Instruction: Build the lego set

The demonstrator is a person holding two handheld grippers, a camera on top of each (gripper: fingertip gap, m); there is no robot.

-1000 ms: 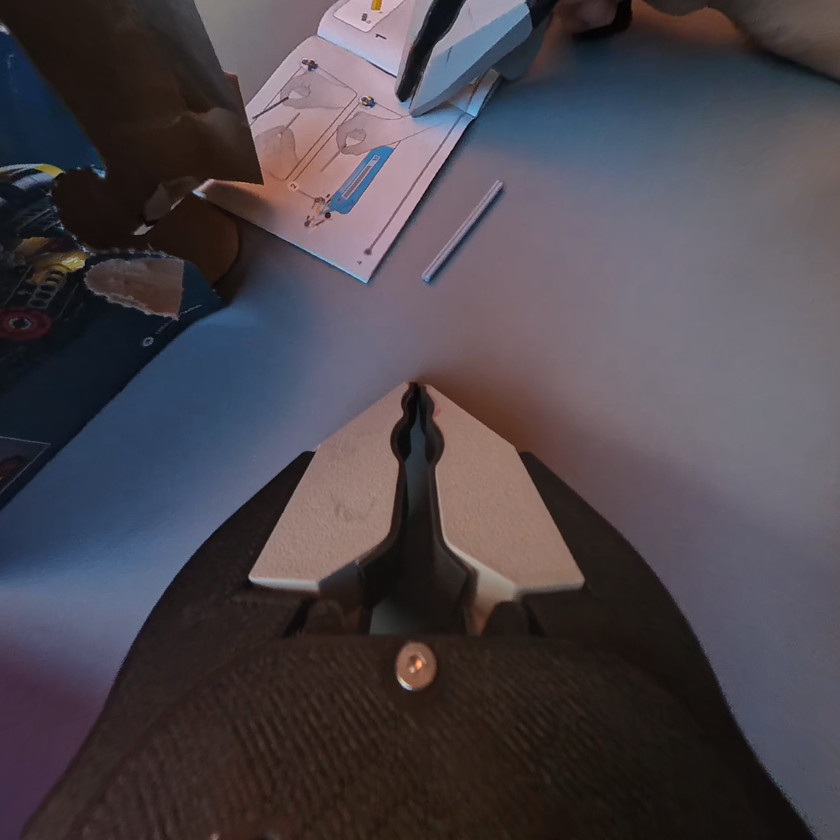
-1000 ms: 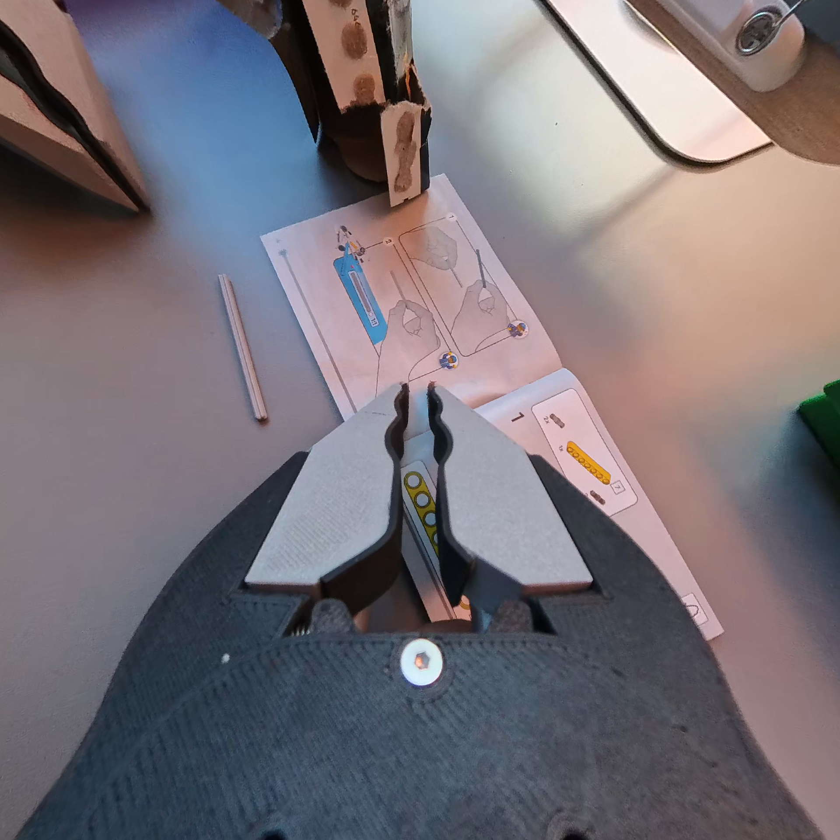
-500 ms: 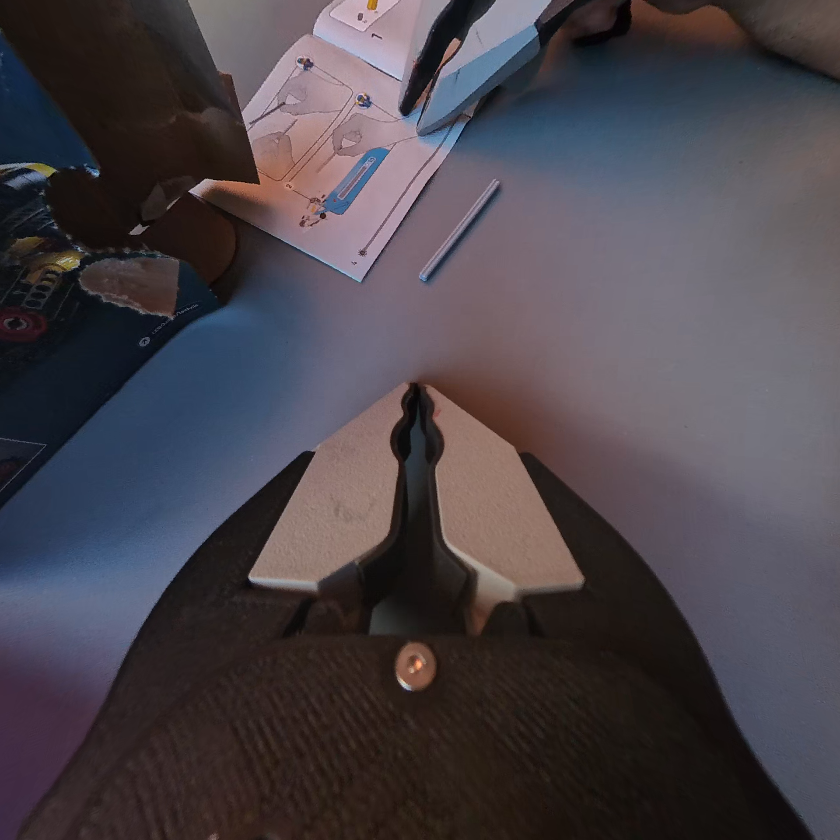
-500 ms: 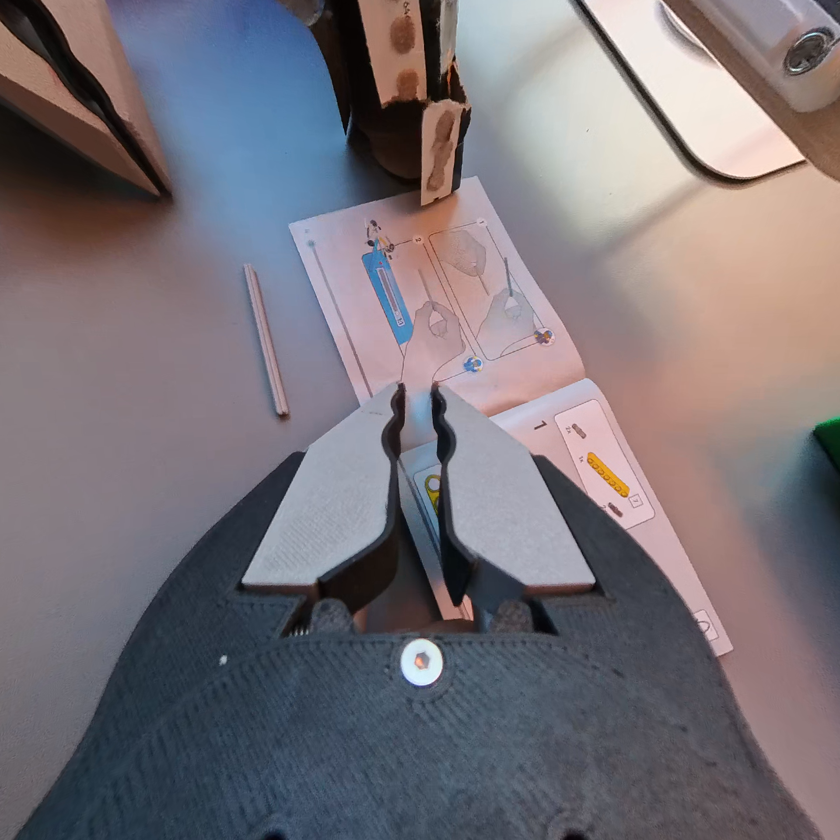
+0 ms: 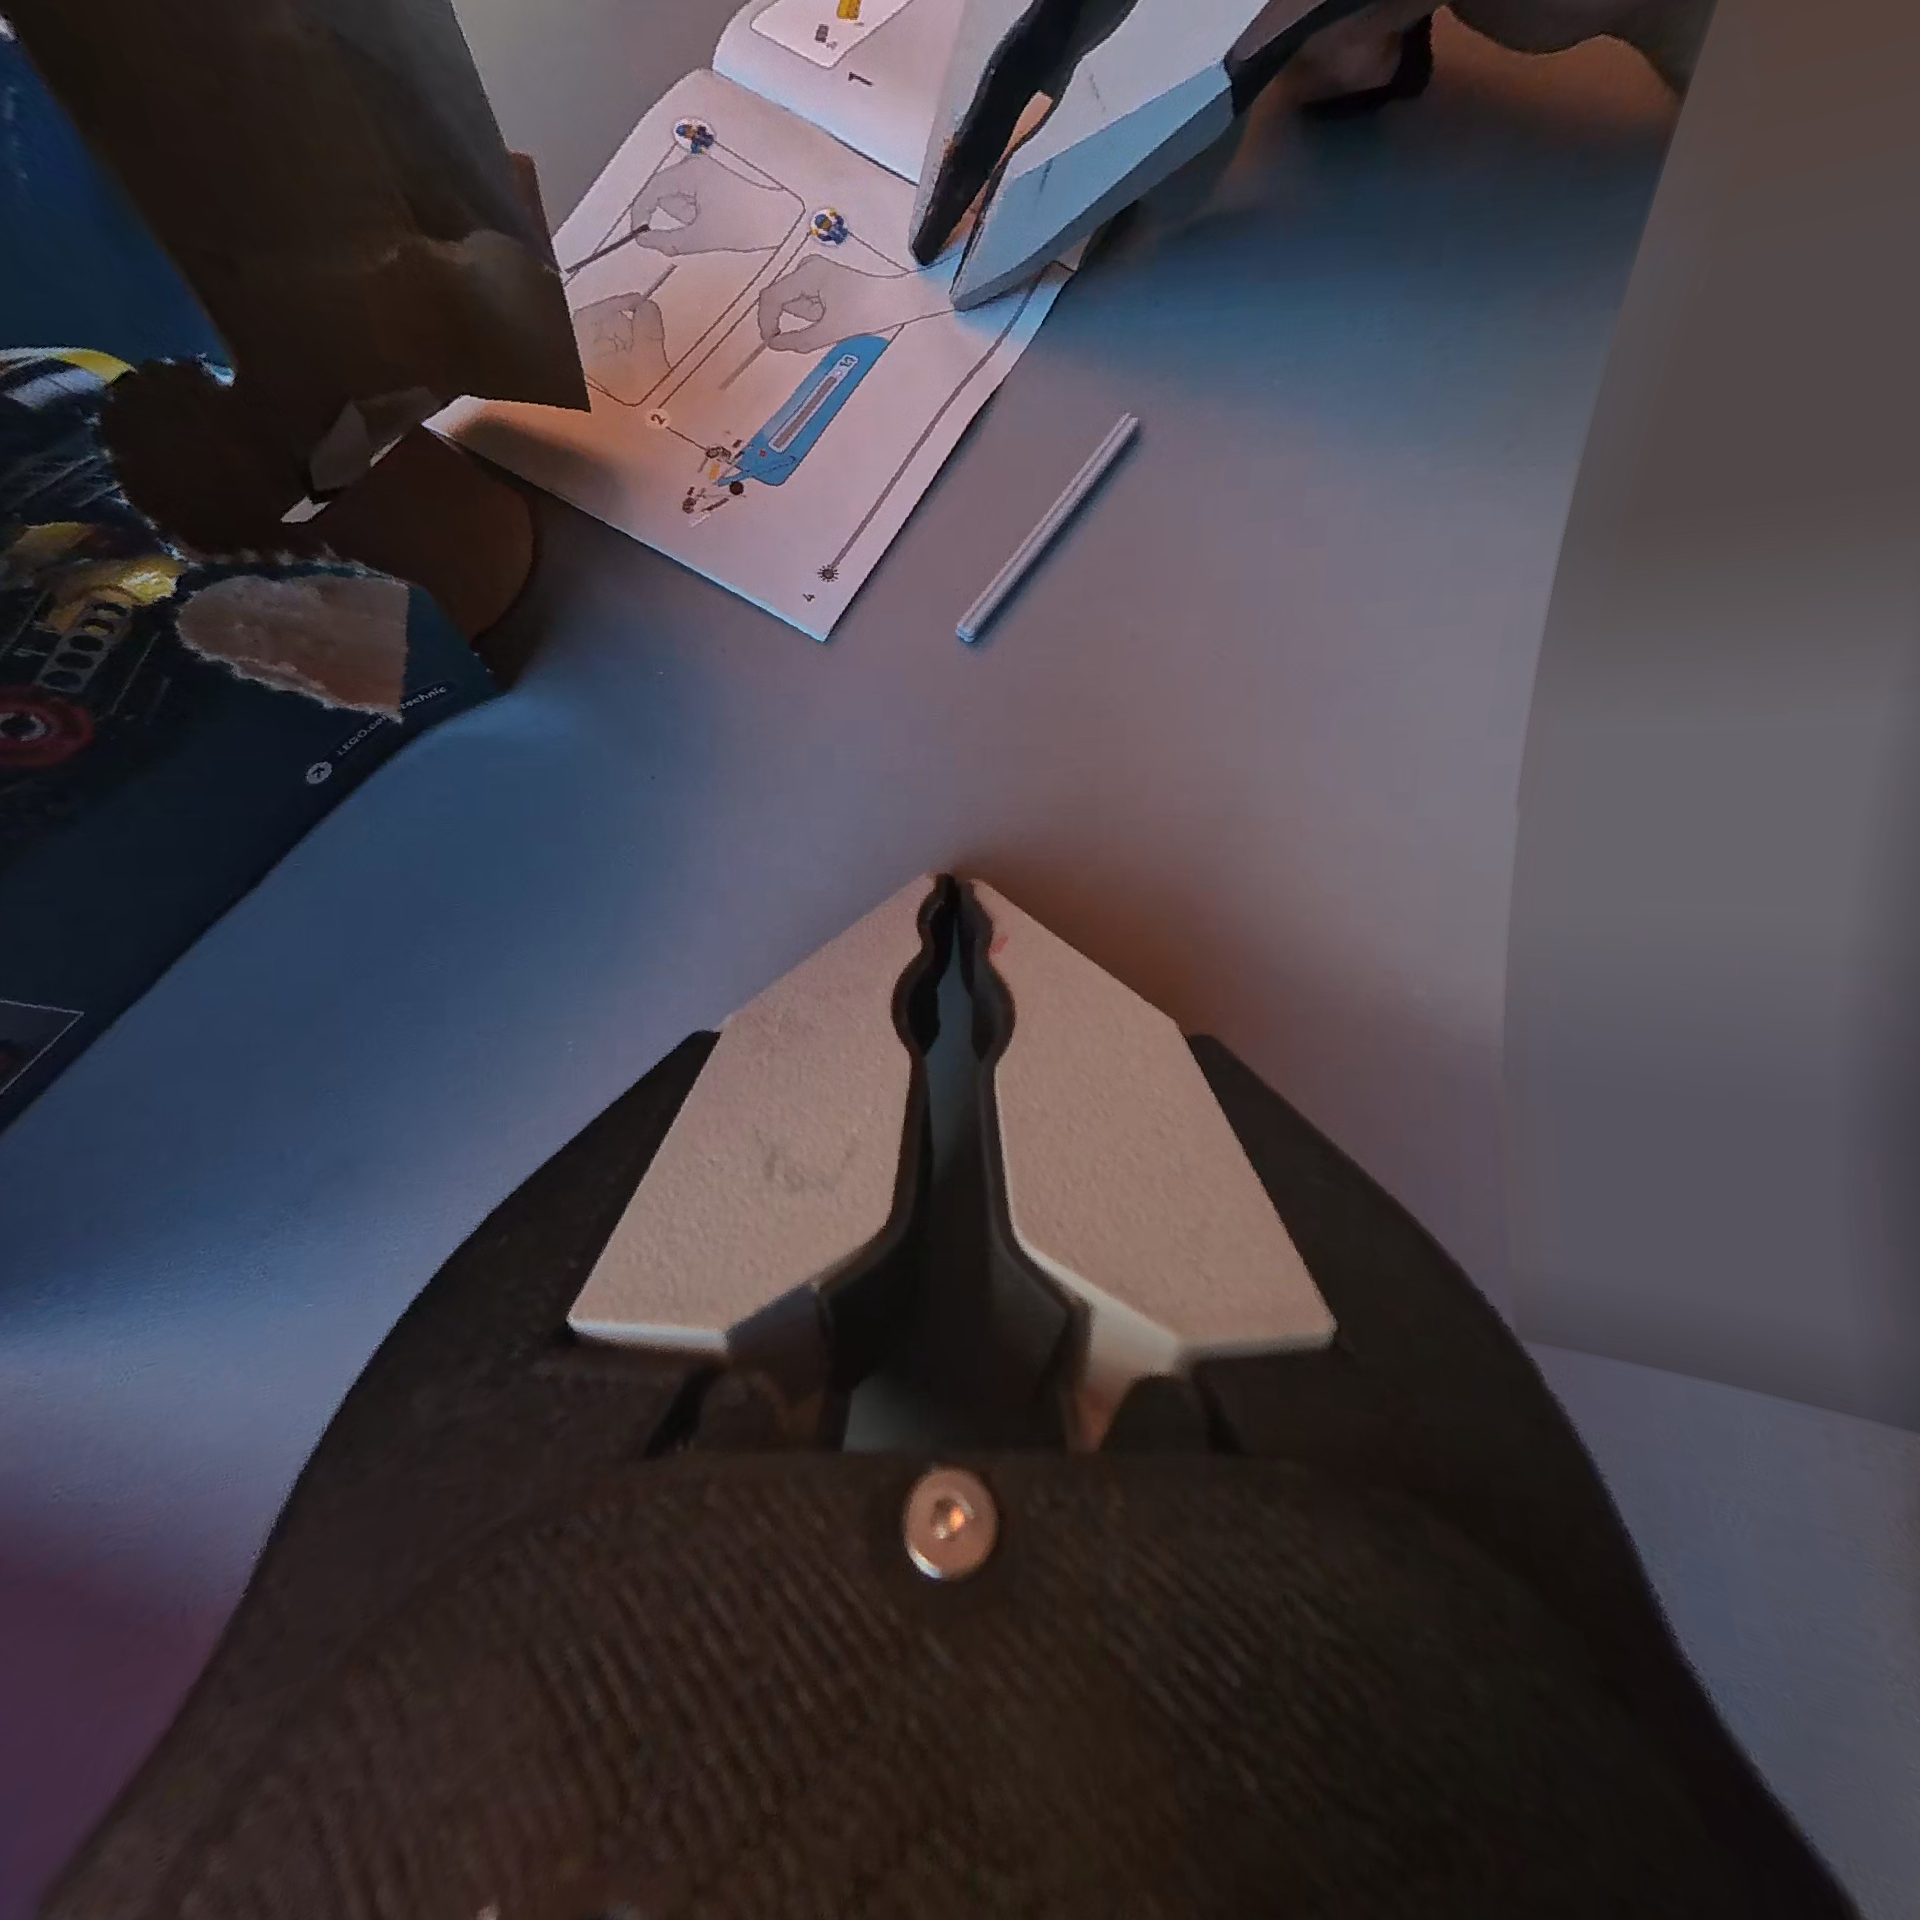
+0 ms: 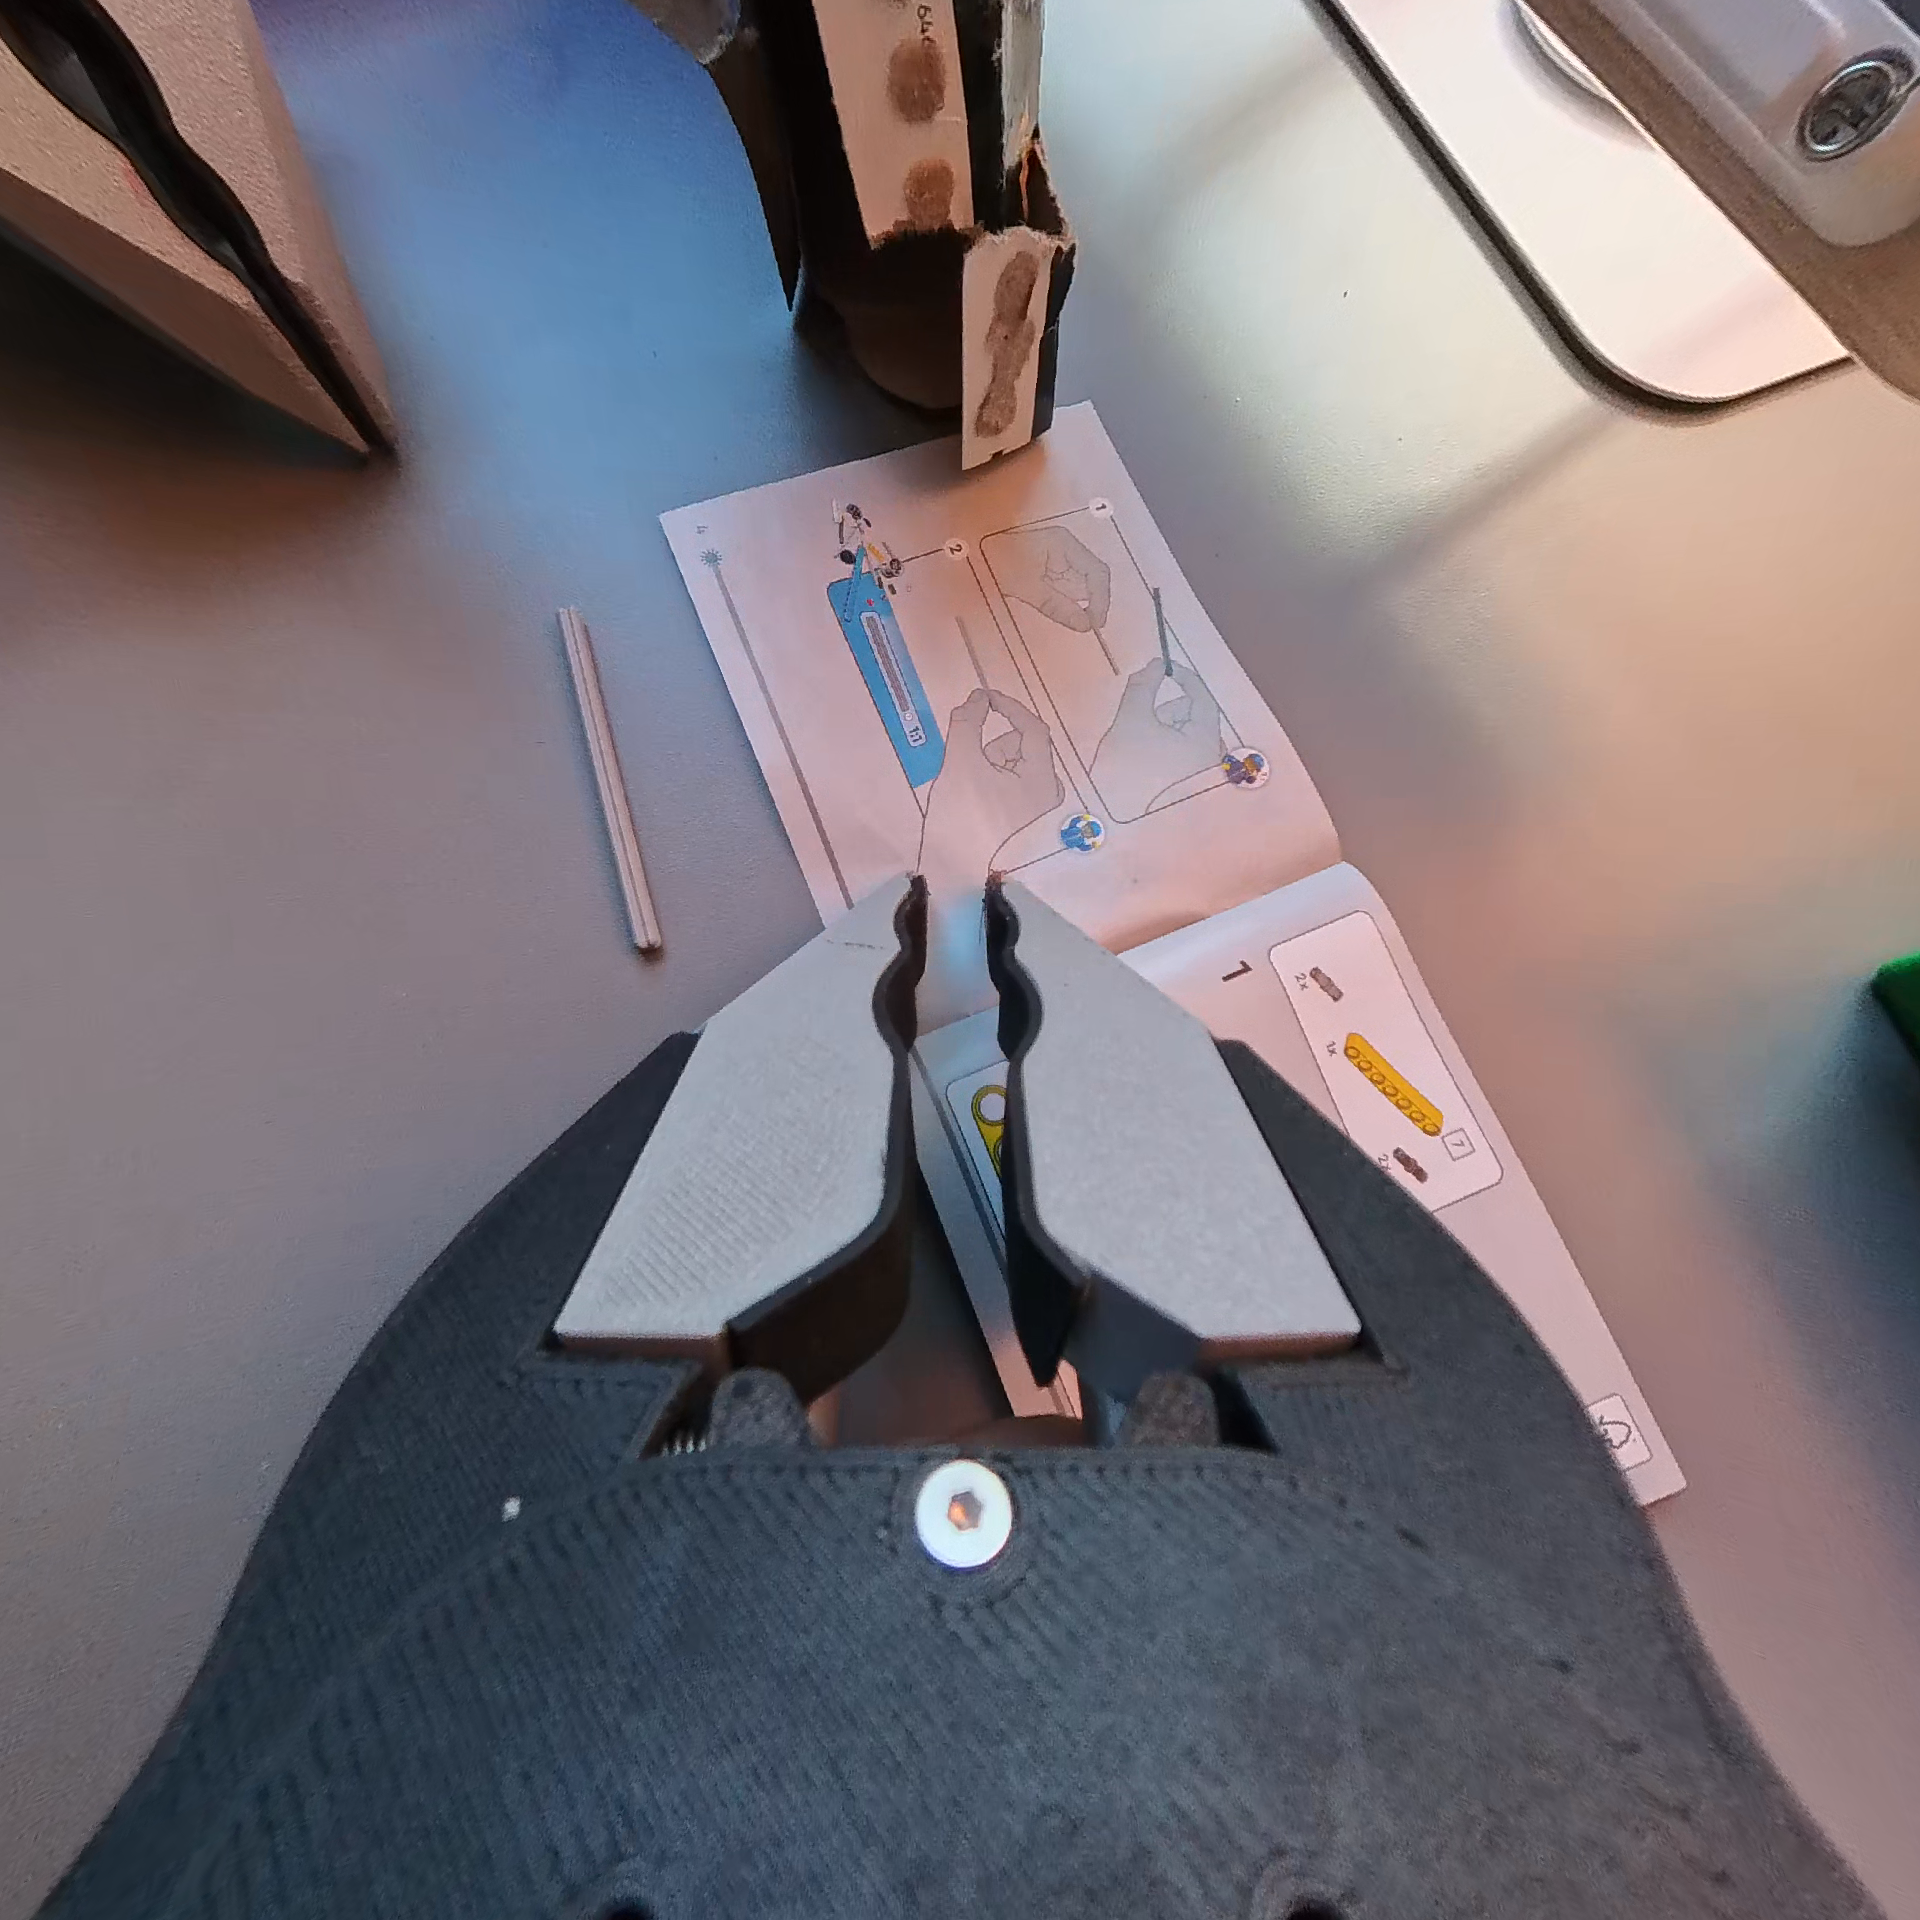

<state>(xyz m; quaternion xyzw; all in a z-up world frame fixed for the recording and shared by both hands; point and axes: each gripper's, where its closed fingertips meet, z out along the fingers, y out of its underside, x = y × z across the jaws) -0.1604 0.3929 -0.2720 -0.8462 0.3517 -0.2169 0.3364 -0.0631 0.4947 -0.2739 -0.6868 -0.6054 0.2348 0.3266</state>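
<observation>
An open instruction booklet (image 6: 1049, 686) lies flat on the grey table; it also shows in the left wrist view (image 5: 790, 343). A thin grey axle rod (image 6: 608, 779) lies loose left of it, and in the left wrist view (image 5: 1047, 525) right of the booklet. My right gripper (image 6: 954, 885) hovers over the booklet's near edge with its jaws slightly apart and nothing between them; it also shows far off in the left wrist view (image 5: 956, 265). My left gripper (image 5: 948, 883) is shut and empty over bare table, well short of the rod.
A torn-open dark blue cardboard box (image 5: 187, 582) stands at the left, its flap (image 6: 977, 229) touching the booklet's far edge. A silver monitor base (image 6: 1621, 260) is at the far right. A green piece (image 6: 1899, 1003) peeks in at the right edge. Across from one pair of fingers to the other is roughly 15 centimeters. The right tips stand about 6 centimeters off the thin grey axle rod (image 6: 608, 779). It is also in sight in the left wrist view (image 5: 1052, 510).
My right gripper has drawn back along the booklet and its jaws have opened a little wider. The left gripper has stayed put and shut.
</observation>
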